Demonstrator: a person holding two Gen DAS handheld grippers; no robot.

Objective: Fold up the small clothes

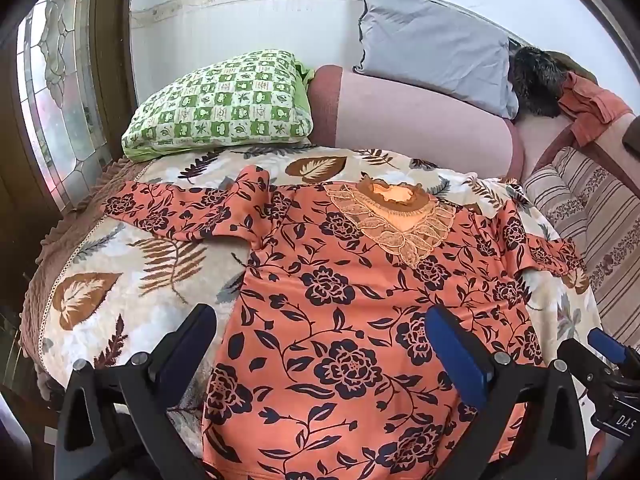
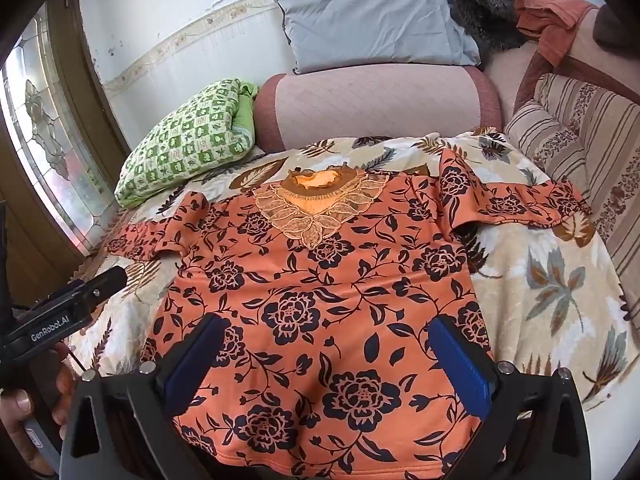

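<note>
An orange blouse with dark flowers (image 1: pixel 340 300) lies spread flat on the bed, lace collar (image 1: pixel 394 216) at the far end, both sleeves out to the sides. It fills the middle of the right wrist view too (image 2: pixel 320 300). My left gripper (image 1: pixel 322 332) is open, hovering above the blouse's lower left part, holding nothing. My right gripper (image 2: pixel 326 340) is open above the hem's middle, holding nothing. The right gripper's tip shows in the left wrist view (image 1: pixel 608 346), and the left gripper shows in the right wrist view (image 2: pixel 80 300).
A leaf-patterned blanket (image 1: pixel 120 280) covers the bed. A green checked pillow (image 1: pixel 224 104), a pink bolster (image 1: pixel 420 128) and a grey pillow (image 1: pixel 432 48) lie at the far end. A striped cushion (image 2: pixel 580 132) is at right, a window (image 1: pixel 52 100) at left.
</note>
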